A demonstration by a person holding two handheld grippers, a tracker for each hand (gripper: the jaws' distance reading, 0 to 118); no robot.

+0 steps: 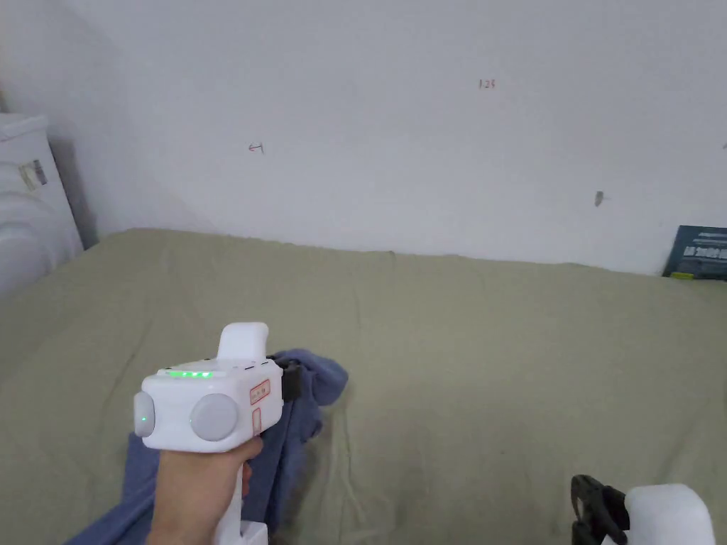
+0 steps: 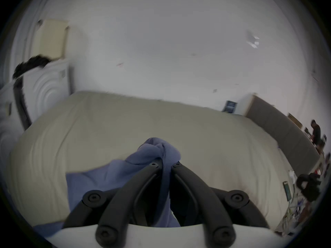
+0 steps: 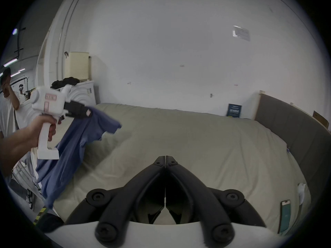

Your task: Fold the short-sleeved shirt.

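The blue short-sleeved shirt (image 1: 298, 419) hangs bunched from my left gripper (image 1: 291, 380), lifted above the near left part of the bed. In the left gripper view both jaws of that gripper (image 2: 165, 164) press on a fold of the shirt (image 2: 152, 153), and the cloth drapes down between them. The right gripper view shows the shirt (image 3: 78, 141) trailing down past the bed's near edge under the left gripper (image 3: 87, 112). My right gripper (image 3: 165, 159) is shut with nothing between its jaws, low at the near right (image 1: 589, 507).
A pale green sheet covers the bed (image 1: 497, 369), which meets a white wall. A grey headboard (image 3: 295, 126) rises on the right, with a phone (image 3: 284, 216) near it. A white appliance (image 1: 28, 206) stands at the left; a person (image 3: 7, 105) is beyond it.
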